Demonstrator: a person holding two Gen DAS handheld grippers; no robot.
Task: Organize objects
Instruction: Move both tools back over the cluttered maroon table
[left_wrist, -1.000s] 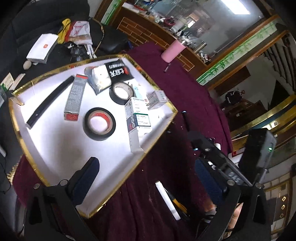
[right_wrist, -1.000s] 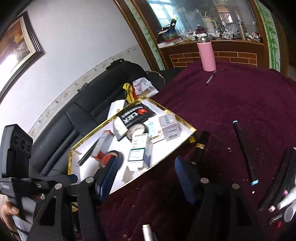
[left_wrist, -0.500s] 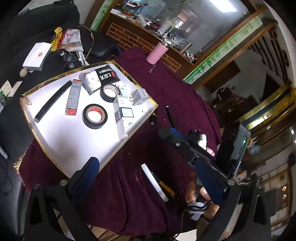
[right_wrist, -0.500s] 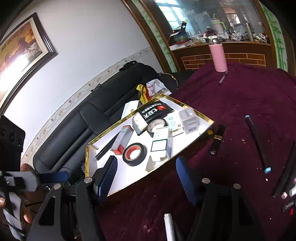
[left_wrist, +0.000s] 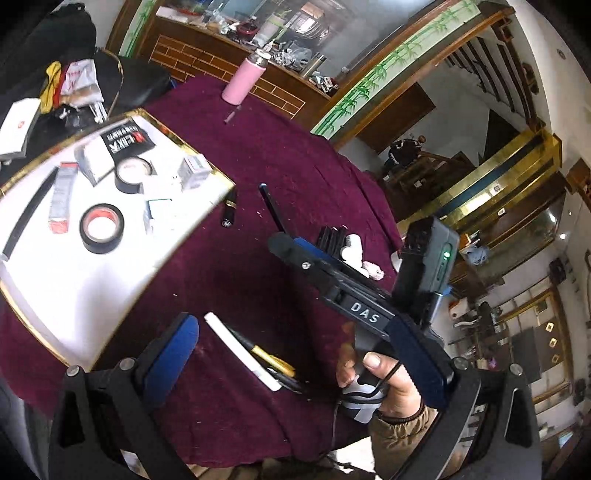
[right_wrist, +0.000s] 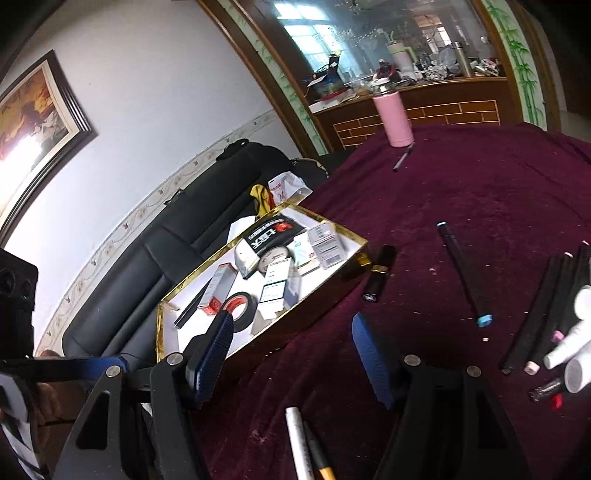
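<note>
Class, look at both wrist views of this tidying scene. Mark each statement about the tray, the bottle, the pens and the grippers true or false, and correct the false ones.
1. The pink cylindrical bottle lies inside the tray. False: it stands upright on the maroon tablecloth.
2. Two black tape rolls lie in the gold-rimmed white tray. True.
3. The right gripper is shut on a pen. False: its jaws are open and empty.
4. The black pen with blue end caps lies on the cloth, outside the tray. True.
5. The left gripper is open. True.
</note>
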